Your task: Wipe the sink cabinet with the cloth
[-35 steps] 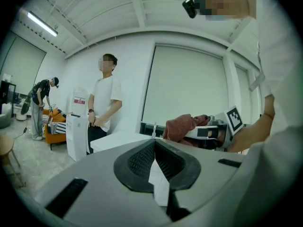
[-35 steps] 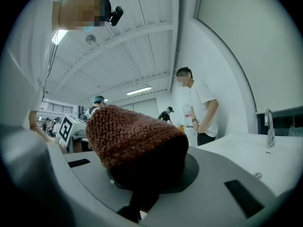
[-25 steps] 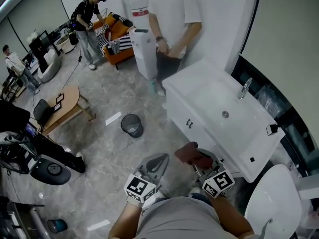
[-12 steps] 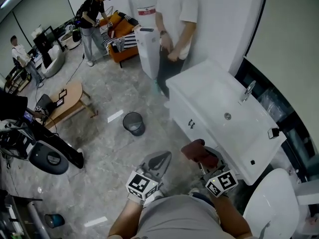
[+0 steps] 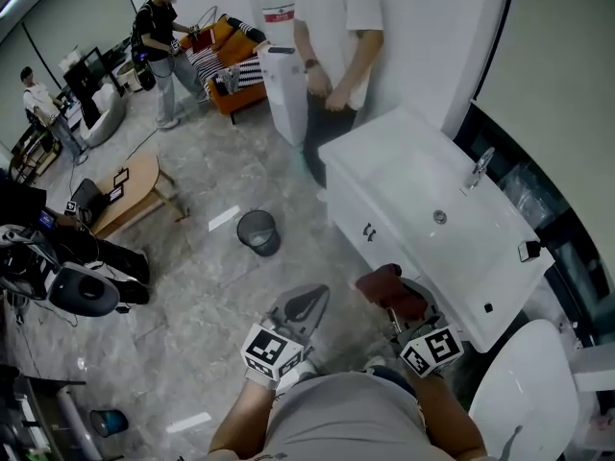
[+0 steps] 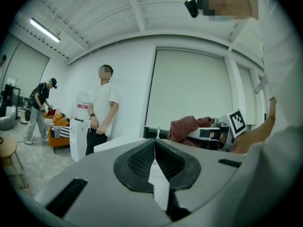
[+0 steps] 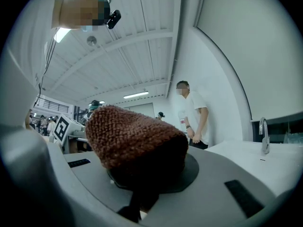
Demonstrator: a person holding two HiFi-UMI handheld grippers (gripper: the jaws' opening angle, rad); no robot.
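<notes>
My right gripper [image 5: 389, 298] is shut on a dark red knitted cloth [image 5: 384, 288], held just in front of the white sink cabinet [image 5: 384, 243], near its lower right end. In the right gripper view the cloth [image 7: 135, 138] fills the jaws and hides them. The sink top [image 5: 423, 185] carries a chrome tap [image 5: 478, 169] and a drain [image 5: 439, 217]. My left gripper [image 5: 306, 305] is shut with nothing in it, out over the floor to the left of the cabinet; in the left gripper view its pads [image 6: 142, 161] meet at a seam.
A person in a white shirt [image 5: 336, 27] stands at the cabinet's far end beside a water dispenser [image 5: 283, 75]. A black waste bin [image 5: 258, 232] is on the marble floor. A white toilet [image 5: 524, 392] sits at the right. Other people and furniture are far left.
Both grippers have shifted slightly right and forward with the cloth, closer to the cabinet front. The distant person in black has moved left.
</notes>
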